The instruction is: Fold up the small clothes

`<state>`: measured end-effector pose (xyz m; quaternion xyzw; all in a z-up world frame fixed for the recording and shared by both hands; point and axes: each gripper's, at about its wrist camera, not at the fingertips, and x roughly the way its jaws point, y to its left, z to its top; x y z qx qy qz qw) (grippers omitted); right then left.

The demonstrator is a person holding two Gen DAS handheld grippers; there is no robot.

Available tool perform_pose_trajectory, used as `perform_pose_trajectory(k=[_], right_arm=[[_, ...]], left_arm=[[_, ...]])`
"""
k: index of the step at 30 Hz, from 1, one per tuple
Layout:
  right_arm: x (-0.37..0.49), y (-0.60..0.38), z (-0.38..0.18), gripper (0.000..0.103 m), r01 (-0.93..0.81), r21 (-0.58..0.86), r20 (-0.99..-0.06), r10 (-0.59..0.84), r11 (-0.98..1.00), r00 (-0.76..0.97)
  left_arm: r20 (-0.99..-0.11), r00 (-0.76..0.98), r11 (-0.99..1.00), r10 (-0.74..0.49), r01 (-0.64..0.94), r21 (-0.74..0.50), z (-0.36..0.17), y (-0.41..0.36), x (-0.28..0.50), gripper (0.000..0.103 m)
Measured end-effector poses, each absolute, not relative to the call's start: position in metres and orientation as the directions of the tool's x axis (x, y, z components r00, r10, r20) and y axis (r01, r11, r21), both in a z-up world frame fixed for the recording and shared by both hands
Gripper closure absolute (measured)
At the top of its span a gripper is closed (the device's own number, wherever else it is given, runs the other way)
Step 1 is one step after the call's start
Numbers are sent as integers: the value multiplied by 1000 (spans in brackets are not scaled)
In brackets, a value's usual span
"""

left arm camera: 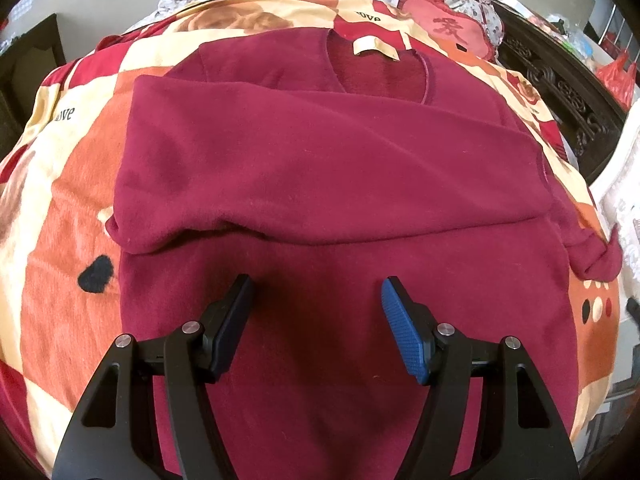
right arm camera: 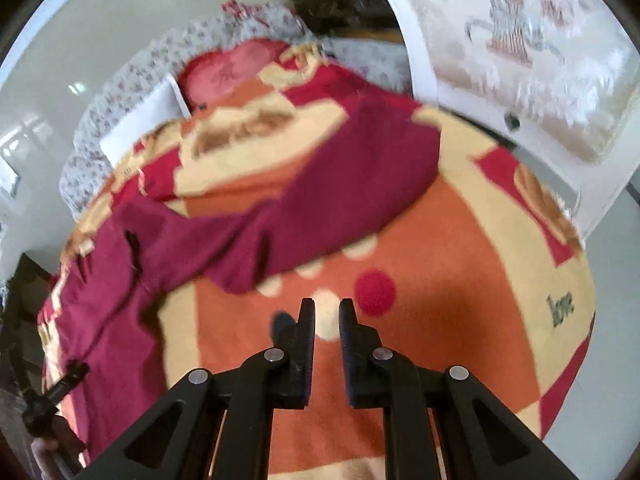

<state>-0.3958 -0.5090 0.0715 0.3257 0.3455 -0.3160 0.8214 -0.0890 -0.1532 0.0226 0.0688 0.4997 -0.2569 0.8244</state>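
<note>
Lying on the blanket [left arm camera: 68,216], the sweater [left arm camera: 320,168] has a sleeve folded across its chest, collar and label [left arm camera: 374,49] toward 12 o'clock. The left gripper [left arm camera: 316,300] hangs over the lower body of the garment, jaws wide apart, nothing between them. In the blurred right wrist view the right gripper [right arm camera: 327,316] is over bare blanket, jaws nearly together with only a narrow gap, empty; the sweater [right arm camera: 312,200] lies from 9 to 12 o'clock of it.
</note>
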Motion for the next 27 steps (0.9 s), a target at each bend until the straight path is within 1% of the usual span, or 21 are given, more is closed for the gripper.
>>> perform_pose_trajectory(k=[2, 3, 4, 5, 6, 8, 12, 14, 15, 17, 19, 24, 27], right_arm=[[-379, -509, 85, 84, 725, 304, -759, -303, 618, 577], [-369, -511, 91, 72, 717, 289, -754, -311, 634, 578], [-356, -514, 96, 52, 705, 271, -752, -314, 655, 580], [-340, -517, 99, 43, 687, 250, -755, -307, 683, 580], [-326, -520, 98, 38, 678, 240, -757, -304, 695, 579], [-296, -534, 92, 39, 675, 201, -773, -308, 710, 554], [-257, -567, 63, 39, 658, 151, -833, -263, 738, 486], [-251, -583, 47, 44, 666, 129, -866, -244, 735, 437], [-251, -592, 40, 49, 677, 115, -884, -237, 727, 404], [-262, -603, 31, 51, 692, 112, -910, -206, 713, 359], [-285, -603, 32, 51, 684, 152, -923, -144, 713, 356], [-343, -567, 37, 50, 662, 210, -930, -62, 720, 363], [-380, -535, 21, 51, 671, 263, -938, 21, 693, 346]], left_arm=[[-860, 367, 858, -353, 494, -142, 23, -154, -91, 37], [-860, 367, 857, -353, 496, -141, 23, -155, -93, 37], [-861, 367, 856, -353, 499, -138, 23, -155, -93, 36], [-862, 369, 855, -348, 502, -130, 23, -156, -94, 36], [-863, 370, 855, -344, 504, -125, 23, -156, -95, 37], [-866, 367, 855, -340, 503, -123, 22, -157, -94, 37], [-866, 362, 859, -343, 495, -133, 22, -157, -93, 37], [-867, 359, 858, -347, 495, -138, 22, -157, -93, 37], [-867, 357, 856, -347, 498, -138, 22, -158, -94, 37], [-867, 358, 852, -346, 508, -130, 22, -158, -95, 36], [-867, 358, 849, -347, 513, -127, 21, -158, -94, 36], [-864, 360, 857, -352, 495, -143, 18, -156, -91, 37], [-863, 362, 857, -352, 495, -142, 19, -157, -92, 37]])
